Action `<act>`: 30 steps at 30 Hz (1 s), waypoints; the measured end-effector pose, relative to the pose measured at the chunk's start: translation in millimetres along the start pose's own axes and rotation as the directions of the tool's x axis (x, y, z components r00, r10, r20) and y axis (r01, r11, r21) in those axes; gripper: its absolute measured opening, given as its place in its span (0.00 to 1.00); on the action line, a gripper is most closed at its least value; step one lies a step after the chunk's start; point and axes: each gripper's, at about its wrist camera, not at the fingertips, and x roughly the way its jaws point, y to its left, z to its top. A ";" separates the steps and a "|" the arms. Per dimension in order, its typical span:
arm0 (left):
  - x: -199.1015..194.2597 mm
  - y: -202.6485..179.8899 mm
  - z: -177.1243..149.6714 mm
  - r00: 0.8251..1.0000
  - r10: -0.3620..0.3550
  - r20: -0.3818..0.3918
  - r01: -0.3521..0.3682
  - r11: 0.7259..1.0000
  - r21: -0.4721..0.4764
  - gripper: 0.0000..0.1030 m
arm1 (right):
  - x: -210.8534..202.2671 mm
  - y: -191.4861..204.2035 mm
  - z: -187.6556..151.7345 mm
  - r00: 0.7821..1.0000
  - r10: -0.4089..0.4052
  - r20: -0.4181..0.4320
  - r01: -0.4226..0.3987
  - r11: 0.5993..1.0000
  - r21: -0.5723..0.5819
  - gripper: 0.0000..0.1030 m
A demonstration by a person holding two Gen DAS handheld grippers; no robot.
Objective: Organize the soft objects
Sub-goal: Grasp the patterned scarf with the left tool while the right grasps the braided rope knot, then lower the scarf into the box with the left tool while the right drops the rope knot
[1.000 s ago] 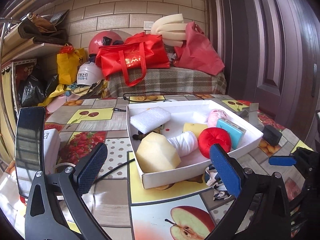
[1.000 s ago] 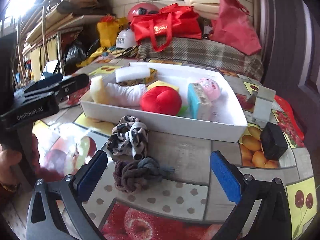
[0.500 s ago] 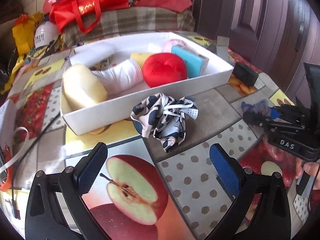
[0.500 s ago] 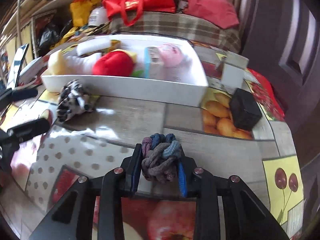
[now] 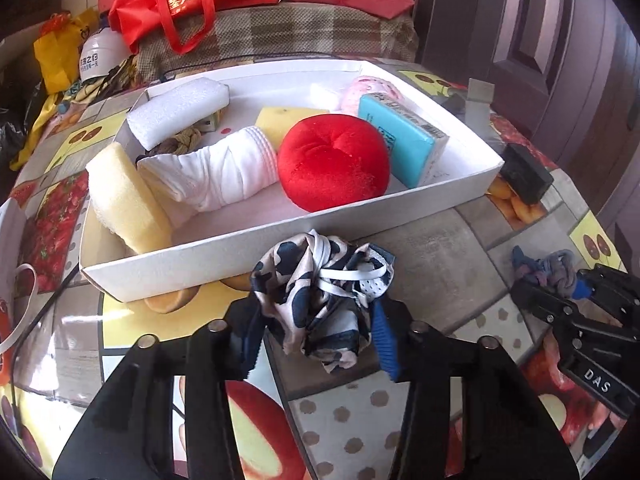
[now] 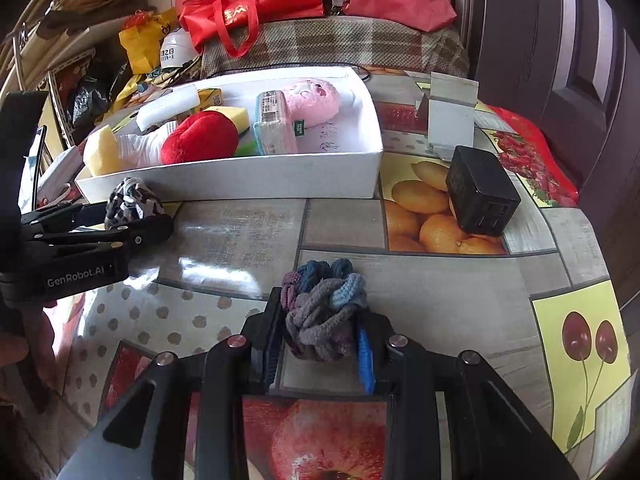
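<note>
My left gripper [image 5: 316, 332] is shut on a crumpled black-and-white patterned cloth [image 5: 320, 300] just in front of the white box [image 5: 248, 248]. My right gripper [image 6: 322, 336] is shut on a knotted grey, blue and purple rope bundle [image 6: 322, 304], low over the table and to the right of the box [image 6: 256, 180]. The box holds a red plush ball [image 5: 332, 164], a rolled white sock [image 5: 216, 172], yellow sponges [image 5: 124, 200], a white foam block [image 5: 176, 112], a teal tissue pack [image 5: 404, 136] and a pink plush [image 6: 312, 98].
A black charger block [image 6: 480, 196] and a small white stand [image 6: 452, 120] sit right of the box. Red bags [image 6: 256, 4], helmets and a plaid-covered seat [image 6: 340, 44] lie behind the table. A cable [image 5: 36, 320] runs along the table's left side.
My left gripper closed on the patterned cloth. My right gripper, open over the rope bundle a second ago, shut on it half a second ago and still holds it.
</note>
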 end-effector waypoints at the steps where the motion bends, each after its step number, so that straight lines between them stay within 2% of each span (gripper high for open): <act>1: -6.7 1.5 -3.9 1.000 -0.020 0.016 0.020 1.000 0.000 0.38 | -1.3 -0.5 0.1 1.000 0.002 0.007 -0.002 1.000 0.003 0.31; 3: -28.6 4.2 -12.5 0.994 -0.061 0.092 0.061 0.998 0.007 0.38 | -7.4 0.3 -0.7 0.999 0.014 0.040 -0.014 1.000 0.006 0.31; 5: -60.2 5.2 -23.6 0.973 -0.074 0.220 0.065 0.997 0.047 0.38 | -18.9 0.9 -3.7 0.995 0.013 0.101 -0.014 1.000 0.004 0.31; 6: -77.9 6.2 -31.7 0.953 -0.050 0.299 0.030 0.997 0.070 0.38 | -25.9 1.4 -5.4 0.990 0.010 0.138 -0.010 1.000 0.002 0.31; 9: -119.3 14.4 -54.6 0.862 0.045 0.504 -0.113 0.988 0.103 0.38 | -51.2 6.2 -14.1 0.960 -0.013 0.278 0.016 1.000 -0.011 0.31; 10: -126.0 19.4 -58.2 0.841 0.075 0.536 -0.149 0.984 0.096 0.38 | -58.1 8.3 -17.2 0.948 -0.028 0.317 0.034 0.999 -0.013 0.31; 11: -127.9 25.3 -58.3 0.834 0.098 0.543 -0.168 0.982 0.081 0.38 | -61.6 10.6 -18.8 0.940 -0.042 0.339 0.051 0.999 -0.017 0.31; 12: -125.6 33.2 -55.4 0.843 0.107 0.527 -0.166 0.984 0.067 0.38 | -61.9 12.8 -18.4 0.937 -0.058 0.345 0.070 0.997 -0.022 0.31; 14: -114.3 49.7 -45.4 0.880 0.114 0.461 -0.136 0.991 0.013 0.38 | -57.6 13.8 -12.9 0.937 -0.074 0.341 0.086 0.996 -0.020 0.31; 15: -109.1 56.0 -41.0 0.891 0.119 0.438 -0.127 0.992 -0.010 0.38 | -54.2 12.5 -7.5 0.938 -0.078 0.337 0.087 0.996 -0.013 0.31; 16: -105.8 62.1 -37.4 0.894 0.124 0.432 -0.124 0.992 -0.028 0.38 | -51.1 11.4 -3.7 0.939 -0.082 0.335 0.088 0.996 -0.004 0.31; 20: -98.9 68.2 -32.1 0.872 0.167 0.460 -0.162 0.986 -0.051 0.38 | -43.4 9.5 5.4 0.937 -0.096 0.335 0.091 0.995 0.030 0.31; 26: -80.7 68.0 -14.0 0.861 0.210 0.464 -0.204 0.977 -0.064 0.39 | -37.1 12.4 16.5 0.922 -0.114 0.370 0.098 0.993 0.060 0.31; 30: -66.5 72.4 1.1 0.861 0.235 0.451 -0.217 0.972 -0.093 0.39 | -28.2 15.2 28.6 0.909 -0.132 0.395 0.110 0.991 0.078 0.31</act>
